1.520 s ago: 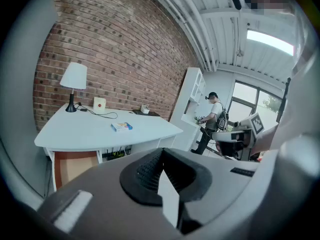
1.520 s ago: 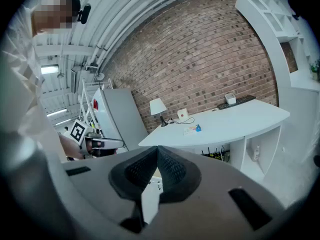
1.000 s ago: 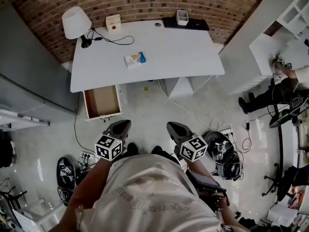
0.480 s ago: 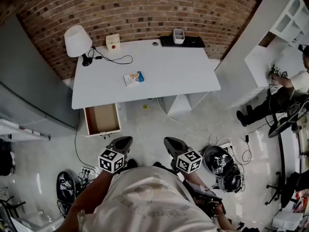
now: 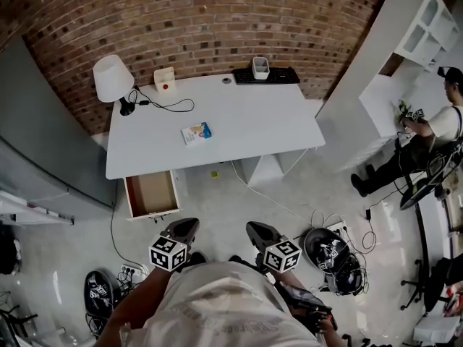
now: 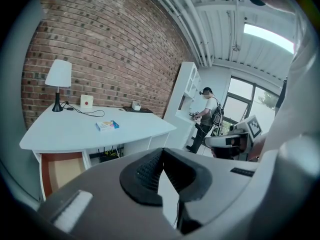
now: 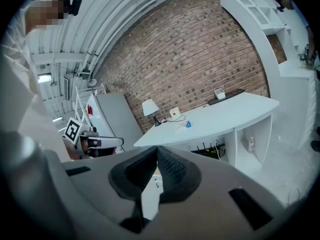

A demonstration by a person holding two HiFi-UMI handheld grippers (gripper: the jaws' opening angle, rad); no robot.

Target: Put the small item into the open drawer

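The small item, a flat white and blue box point(image 5: 196, 132), lies on the white desk point(image 5: 260, 121), left of its middle. It also shows in the left gripper view as the box point(image 6: 107, 125) and, tiny, in the right gripper view as the box point(image 7: 184, 125). The open drawer point(image 5: 151, 194) sticks out under the desk's left end, its brown bottom bare. My left gripper point(image 5: 183, 226) and right gripper point(image 5: 258, 229) hover side by side over the floor, well short of the desk. Both are shut with nothing between the jaws.
On the desk stand a white lamp point(image 5: 112, 78), a white box with a red button point(image 5: 165, 79), a keyboard point(image 5: 265, 76) and a cup point(image 5: 260, 66). Cables and bags point(image 5: 336, 251) lie on the floor at right. A person point(image 5: 423, 132) works at the white shelves.
The head view has shifted, so desk and grippers sit a little lower and smaller in the picture. Both grippers stay side by side, shut and empty.
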